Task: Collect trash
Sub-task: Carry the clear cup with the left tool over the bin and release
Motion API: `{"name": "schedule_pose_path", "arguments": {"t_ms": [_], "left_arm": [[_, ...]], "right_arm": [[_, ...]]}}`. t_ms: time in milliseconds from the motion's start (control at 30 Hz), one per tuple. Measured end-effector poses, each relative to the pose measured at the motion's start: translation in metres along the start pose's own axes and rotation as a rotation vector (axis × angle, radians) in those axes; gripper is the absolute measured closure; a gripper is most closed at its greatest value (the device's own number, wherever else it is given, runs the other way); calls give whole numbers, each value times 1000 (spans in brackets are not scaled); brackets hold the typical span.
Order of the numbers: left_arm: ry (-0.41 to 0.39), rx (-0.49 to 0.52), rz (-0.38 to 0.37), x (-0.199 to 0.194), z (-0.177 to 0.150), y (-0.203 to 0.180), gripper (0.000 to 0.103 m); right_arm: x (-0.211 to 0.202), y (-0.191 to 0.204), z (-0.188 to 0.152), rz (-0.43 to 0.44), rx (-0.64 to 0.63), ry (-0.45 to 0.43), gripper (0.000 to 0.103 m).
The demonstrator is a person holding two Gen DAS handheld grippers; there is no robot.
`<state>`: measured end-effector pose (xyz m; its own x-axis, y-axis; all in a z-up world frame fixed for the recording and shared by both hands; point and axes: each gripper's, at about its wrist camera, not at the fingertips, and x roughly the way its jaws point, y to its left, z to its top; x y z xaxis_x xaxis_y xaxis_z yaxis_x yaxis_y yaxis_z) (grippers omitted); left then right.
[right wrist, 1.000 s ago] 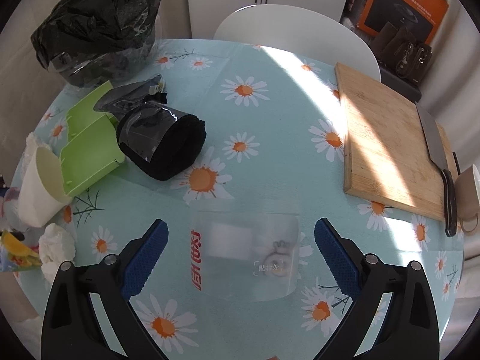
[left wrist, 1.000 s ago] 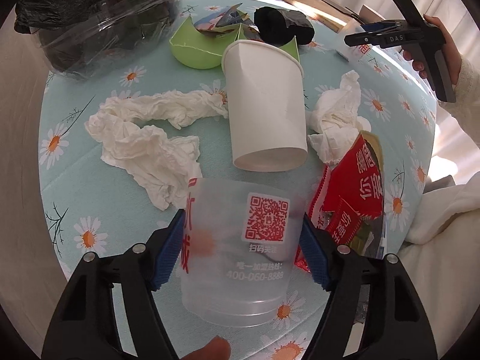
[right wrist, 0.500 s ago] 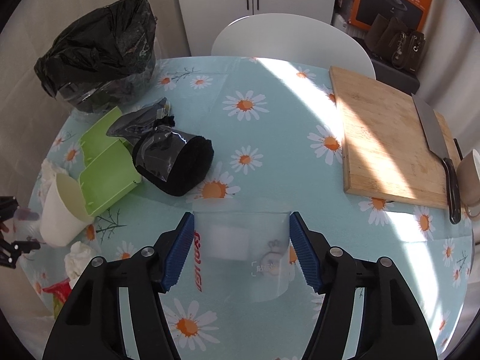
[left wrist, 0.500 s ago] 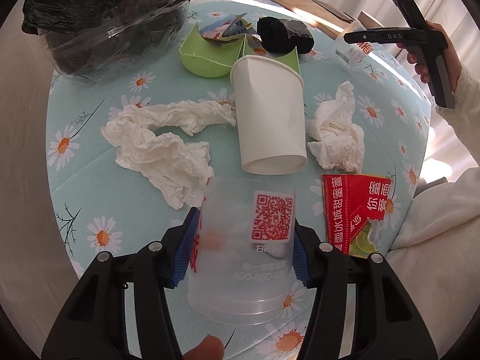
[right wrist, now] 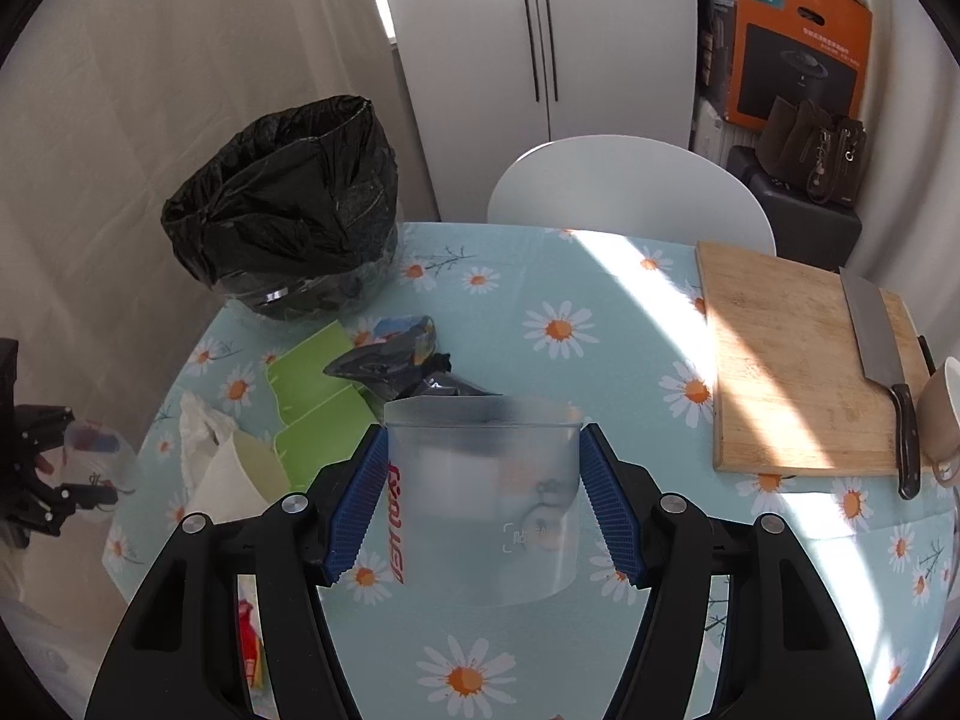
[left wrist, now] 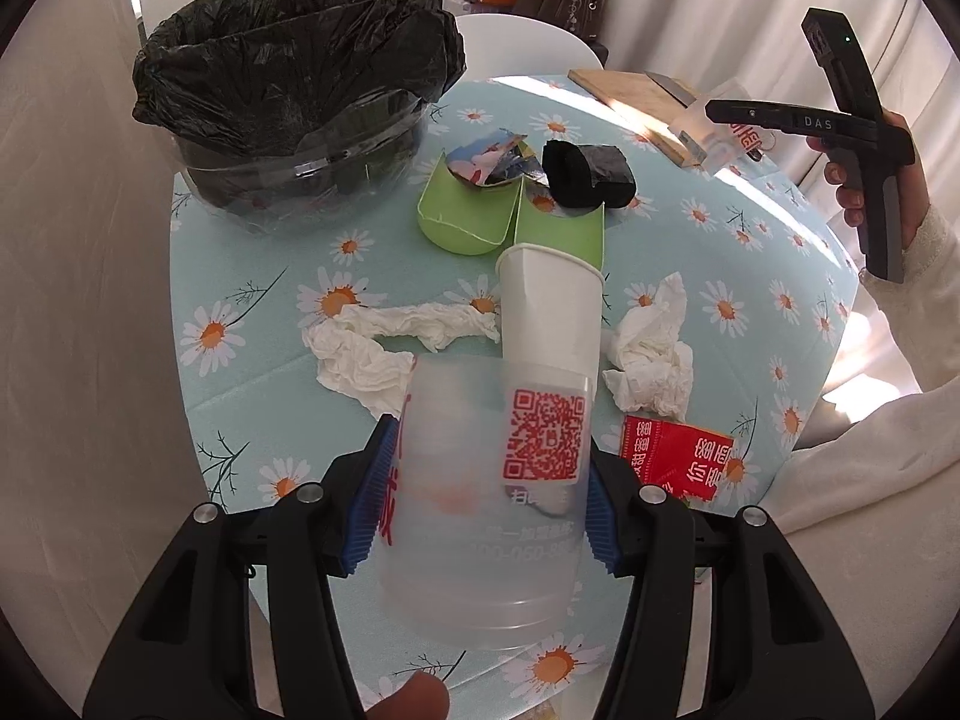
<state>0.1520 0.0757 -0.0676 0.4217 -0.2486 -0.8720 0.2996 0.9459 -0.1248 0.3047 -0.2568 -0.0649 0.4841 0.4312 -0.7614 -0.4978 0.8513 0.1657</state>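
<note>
Both grippers have closed and lifted: the left gripper (left wrist: 486,501) pinches the QR-code cup (left wrist: 489,480), the right gripper (right wrist: 483,501) the clear cup (right wrist: 486,492), ready for the far-left bin (right wrist: 282,234).

"philips" on the orange box (right wrist: 798,42); "das" on the right tongs (left wrist: 817,122); qr code on the frosted cup (left wrist: 498,480).

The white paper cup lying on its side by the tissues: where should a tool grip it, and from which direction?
Grip the white paper cup across its middle, one finger on each curved side, coming from above. It lies with its open rim toward the green tray, tissues close by; the wall would likely crush if squeezed hard.
</note>
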Motion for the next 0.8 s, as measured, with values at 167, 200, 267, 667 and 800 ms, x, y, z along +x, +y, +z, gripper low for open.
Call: {"name": "schedule_pose_path", "arguments": {"t_ms": [167, 200, 267, 667, 800], "left_arm": [[-40, 1, 17, -15, 16, 6, 46], [-52, 11, 21, -18, 20, 6, 46], [-71, 26, 29, -24, 28, 8, 46], [-203, 45, -19, -39, 91, 28, 45], [-288, 60, 14, -49, 114, 35, 44]], "right_arm": [[-16, 21, 21, 16, -52, -64, 42], [-19, 25, 25, 30, -64, -73, 42], [-25, 32, 34, 53, -85, -94, 42], [-29, 69, 107, 208, -151, -227, 41], [-20, 77, 131, 272, -150, -269, 40]]}}
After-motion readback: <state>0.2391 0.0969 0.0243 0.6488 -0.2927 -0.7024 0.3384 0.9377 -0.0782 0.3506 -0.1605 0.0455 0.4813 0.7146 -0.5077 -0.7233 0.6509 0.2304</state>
